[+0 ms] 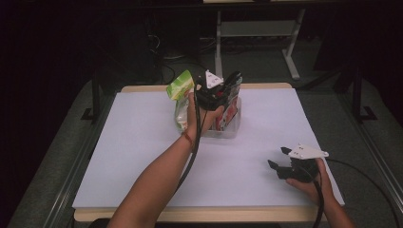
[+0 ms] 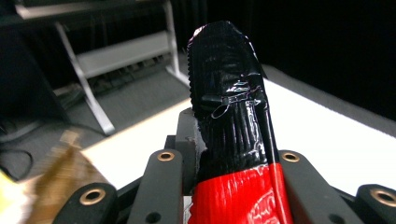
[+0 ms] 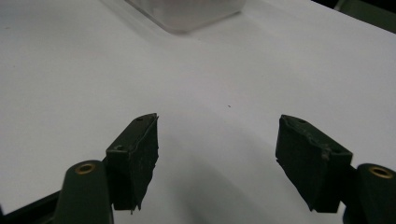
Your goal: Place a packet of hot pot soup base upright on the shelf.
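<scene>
the red and black packet (image 2: 233, 140) stands between the jaws of the left gripper (image 1: 216, 90), and in the left gripper view its crimped black top rises upright above the jaws while its red lower part sits down between them. the jaws stand close on both sides of the packet, but i cannot tell if the pads really press on it. in the high view the packet (image 1: 232, 92) is at the far middle of the table, its lower part inside a clear plastic box (image 1: 233, 128). the left hand (image 1: 202, 114) holds the gripper just above this box. just beside the box, on its left side, is a green and white bag (image 1: 180, 90); it leans against the box, and its green top is at the level of the gripper.

the right gripper (image 1: 280, 164) is well apart from the box, near the front right corner of the white table (image 1: 142, 142). its jaws are wide apart with nothing between them, only the bare table surface in the right gripper view. the right hand (image 1: 309, 183) rests low on the table.
</scene>
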Tool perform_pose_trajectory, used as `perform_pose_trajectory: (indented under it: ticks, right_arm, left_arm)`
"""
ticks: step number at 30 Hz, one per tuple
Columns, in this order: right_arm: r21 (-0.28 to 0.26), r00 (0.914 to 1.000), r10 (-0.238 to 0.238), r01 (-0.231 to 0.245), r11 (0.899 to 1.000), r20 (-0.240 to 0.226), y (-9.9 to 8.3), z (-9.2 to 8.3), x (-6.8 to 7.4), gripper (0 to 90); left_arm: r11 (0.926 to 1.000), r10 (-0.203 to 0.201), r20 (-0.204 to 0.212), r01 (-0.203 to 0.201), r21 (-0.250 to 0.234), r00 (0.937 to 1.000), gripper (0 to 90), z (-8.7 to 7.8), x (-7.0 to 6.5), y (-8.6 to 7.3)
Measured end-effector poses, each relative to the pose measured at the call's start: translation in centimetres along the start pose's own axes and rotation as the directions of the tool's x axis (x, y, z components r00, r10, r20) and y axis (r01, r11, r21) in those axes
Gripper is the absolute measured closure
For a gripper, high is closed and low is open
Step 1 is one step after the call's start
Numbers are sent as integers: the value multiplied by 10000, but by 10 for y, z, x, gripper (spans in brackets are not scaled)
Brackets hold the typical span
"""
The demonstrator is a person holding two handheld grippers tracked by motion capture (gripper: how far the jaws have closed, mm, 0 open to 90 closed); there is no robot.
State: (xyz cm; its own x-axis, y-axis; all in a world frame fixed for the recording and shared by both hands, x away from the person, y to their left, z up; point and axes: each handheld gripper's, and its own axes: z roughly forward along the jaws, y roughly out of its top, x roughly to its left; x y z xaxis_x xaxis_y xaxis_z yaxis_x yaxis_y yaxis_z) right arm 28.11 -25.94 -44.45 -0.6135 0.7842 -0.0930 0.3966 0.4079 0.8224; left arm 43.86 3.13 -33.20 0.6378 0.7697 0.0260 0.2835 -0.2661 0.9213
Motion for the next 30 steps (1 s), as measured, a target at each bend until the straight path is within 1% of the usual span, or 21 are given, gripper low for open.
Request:
perform_pose_trajectory:
  ticks: [2,3,5,8,10,12,14,16,18,19,24,30]
  right_arm:
    - [-10,10000,-53,53,10000,2,0,0,0,293]
    - [-3,10000,-70,70,10000,-24,0,0,1,293]
    - [-13,10000,-66,66,10000,-31,0,0,1,293]
    - [41,10000,19,-19,10000,-29,-1,1,0,293]
    - [26,10000,-3,3,10000,-35,-1,0,0,293]
    - [0,10000,-50,50,10000,-8,0,0,0,294]
    - [36,10000,-18,18,10000,-29,0,1,0,297]
    - [71,10000,-44,44,10000,-28,-1,1,0,297]
    - [73,10000,-53,53,10000,-22,-1,1,0,296]
    - [77,10000,-49,49,10000,-13,-1,1,0,296]
    - [63,10000,-54,54,10000,6,0,1,1,294]
    - [105,10000,-56,56,9999,20,-1,2,0,294]
  left_arm:
    - [9984,-541,1,541,-190,9985,717,4,6,-6]
    - [9980,-600,-5,600,-219,9982,717,5,7,-7]
    - [9990,-423,-75,421,-178,9991,718,6,8,-6]
    - [9991,-384,-91,382,-200,9992,717,8,7,-7]
    - [9985,-484,39,485,-247,9988,714,9,6,-7]
    - [9992,-315,-24,314,-227,9995,714,10,5,-7]
    - [9988,-388,-43,386,-306,9992,714,10,7,-9]
    - [9989,-352,-21,351,-309,9994,717,9,9,-11]
    - [9986,-404,-28,403,-348,9992,716,9,10,-12]
    - [9989,-327,-14,326,-342,9995,717,9,11,-13]
    - [9989,-259,-80,256,-403,9996,714,9,12,-15]
    - [9997,-65,8,66,-222,10000,699,8,12,-14]
